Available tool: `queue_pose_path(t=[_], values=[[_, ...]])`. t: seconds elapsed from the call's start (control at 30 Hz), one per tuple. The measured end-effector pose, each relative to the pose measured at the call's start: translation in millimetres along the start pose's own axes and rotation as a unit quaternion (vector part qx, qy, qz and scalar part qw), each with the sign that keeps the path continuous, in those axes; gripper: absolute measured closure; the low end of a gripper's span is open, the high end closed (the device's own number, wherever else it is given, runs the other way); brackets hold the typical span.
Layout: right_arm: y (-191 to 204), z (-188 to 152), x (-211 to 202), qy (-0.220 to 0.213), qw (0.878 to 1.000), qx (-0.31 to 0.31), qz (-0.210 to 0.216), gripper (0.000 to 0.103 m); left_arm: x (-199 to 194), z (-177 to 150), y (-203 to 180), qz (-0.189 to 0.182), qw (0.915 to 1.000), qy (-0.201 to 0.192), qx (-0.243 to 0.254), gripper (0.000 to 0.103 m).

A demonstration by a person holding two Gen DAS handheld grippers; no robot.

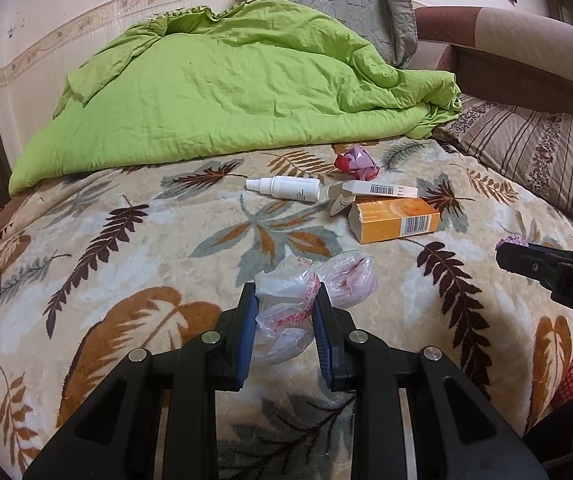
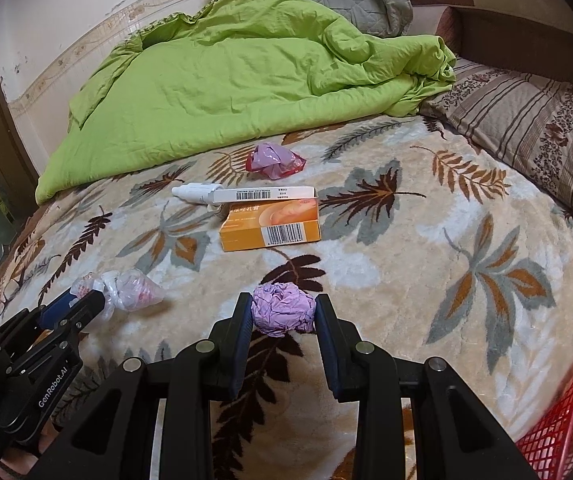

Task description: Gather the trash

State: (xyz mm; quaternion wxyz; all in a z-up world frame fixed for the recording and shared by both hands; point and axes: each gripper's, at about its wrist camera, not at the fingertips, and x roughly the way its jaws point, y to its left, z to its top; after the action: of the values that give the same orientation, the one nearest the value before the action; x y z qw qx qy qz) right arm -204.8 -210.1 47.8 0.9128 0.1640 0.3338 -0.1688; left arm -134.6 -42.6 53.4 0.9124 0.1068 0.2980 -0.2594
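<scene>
Bed [image 2: 426,240]: we work over a leaf-patterned blanket; a rumpled green quilt [image 2: 226,80] fills the 12 o'clock end in both wrist views.

Basket: a red mesh basket [image 2: 562,420] sits at 4 o'clock in the right wrist view, only its rim showing — we judge it the place for the trash.

Orange box [image 2: 270,226]: lies flat near the middle, long axis running 9 to 3 o'clock, barcode side towards us. A slim white carton [image 2: 264,194] rests across its far edge on the same axis.

Spray bottle [image 1: 286,188]: on its side just beyond the carton, nozzle pointing to 9 o'clock.

Plastic bag [image 1: 286,312]: a clear crumpled bag at 6 o'clock in the left wrist view, its long axis running towards 1 o'clock.

Left gripper [image 1: 284,312]: both pads touch the plastic bag, so we read it as clenched on the bag.

Purple wad [image 2: 282,310]: a crumpled ball with no clear axis.

Right gripper [image 2: 284,314]: its pads sit against either side of the purple wad — grasping it, as we judge.

Red-and-purple wrapper [image 2: 274,162]: lies loose at 12 o'clock, just short of the quilt.

Risks: the thin film may slide out of the left gripper, and its loose end may drag on the blanket pile; the wad could spring free if squeezed off-centre.
</scene>
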Motion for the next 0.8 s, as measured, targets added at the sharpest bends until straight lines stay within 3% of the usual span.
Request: queue_pose_path(t=[0.8], values=[[-0.6, 0.2, -2.0, -0.002, 1.000, 0.001, -0.002, 0.069, -1.6, -0.4, -2.1, 0.001, 1.0000, -0.001, 0.001, 0.078]])
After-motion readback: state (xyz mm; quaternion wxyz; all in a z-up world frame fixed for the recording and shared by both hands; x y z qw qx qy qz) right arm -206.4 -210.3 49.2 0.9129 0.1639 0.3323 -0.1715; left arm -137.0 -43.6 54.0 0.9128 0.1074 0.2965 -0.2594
